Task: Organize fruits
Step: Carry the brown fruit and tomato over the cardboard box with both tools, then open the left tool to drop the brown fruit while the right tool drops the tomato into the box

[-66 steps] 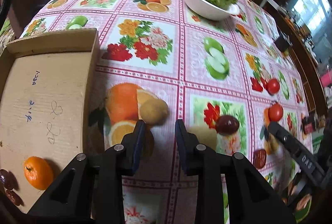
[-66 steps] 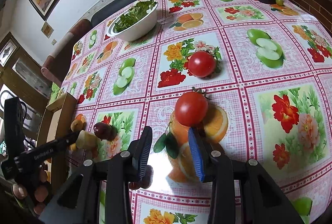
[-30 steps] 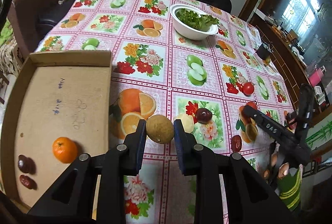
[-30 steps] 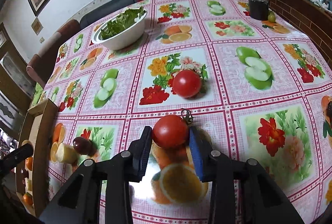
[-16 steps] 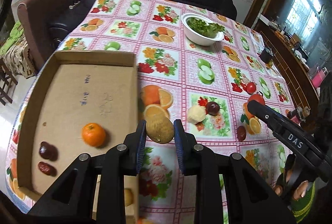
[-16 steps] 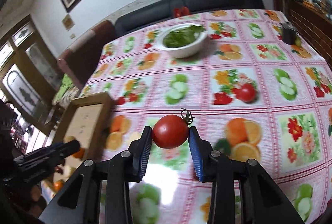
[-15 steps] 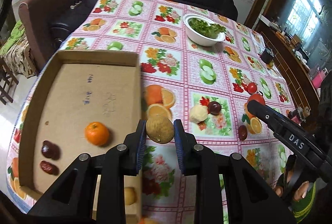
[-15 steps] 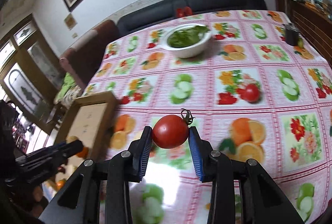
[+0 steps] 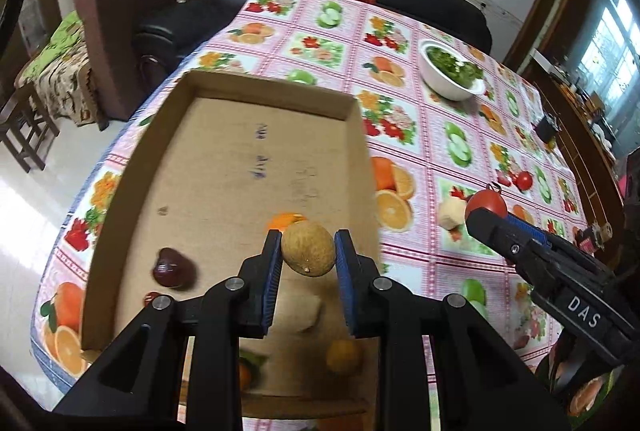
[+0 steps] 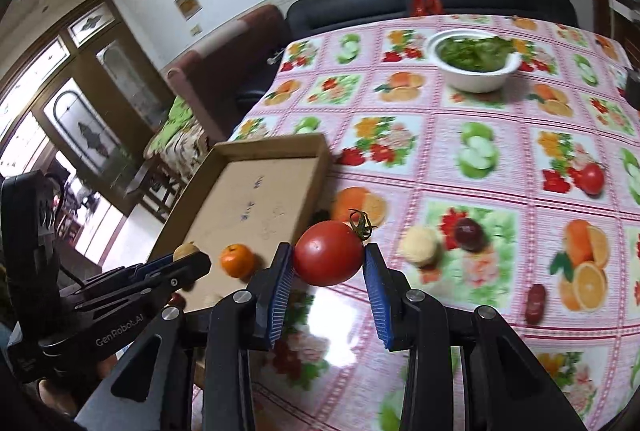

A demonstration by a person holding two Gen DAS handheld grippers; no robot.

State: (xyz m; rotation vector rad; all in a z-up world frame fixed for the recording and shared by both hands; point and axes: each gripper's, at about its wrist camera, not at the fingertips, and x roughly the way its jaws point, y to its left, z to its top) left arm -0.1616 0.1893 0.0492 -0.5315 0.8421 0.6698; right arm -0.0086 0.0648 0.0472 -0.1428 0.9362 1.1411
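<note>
2 tomatoes (image 10: 328, 253), 2 oranges (image 10: 237, 261), 1 cardboard tray (image 9: 256, 95), 1 salad bowl (image 10: 474, 81).

Left gripper (image 9: 308, 259) and right gripper (image 10: 329, 265) both held aloft, jaws clamped on loads.

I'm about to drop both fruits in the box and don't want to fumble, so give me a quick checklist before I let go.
1. Left hand-held gripper shut on the brown fruit: ok.
2. Brown fruit over the box floor: ok.
3. Landing spot free: cannot tell; the orange sits partly hidden right behind the brown fruit.
4. Right hand-held gripper shut on the tomato: ok.
5. Tomato over the box: not ok; it looks to be beside the box's right wall, over the tablecloth.
6. Grippers apart from each other: ok.
</note>
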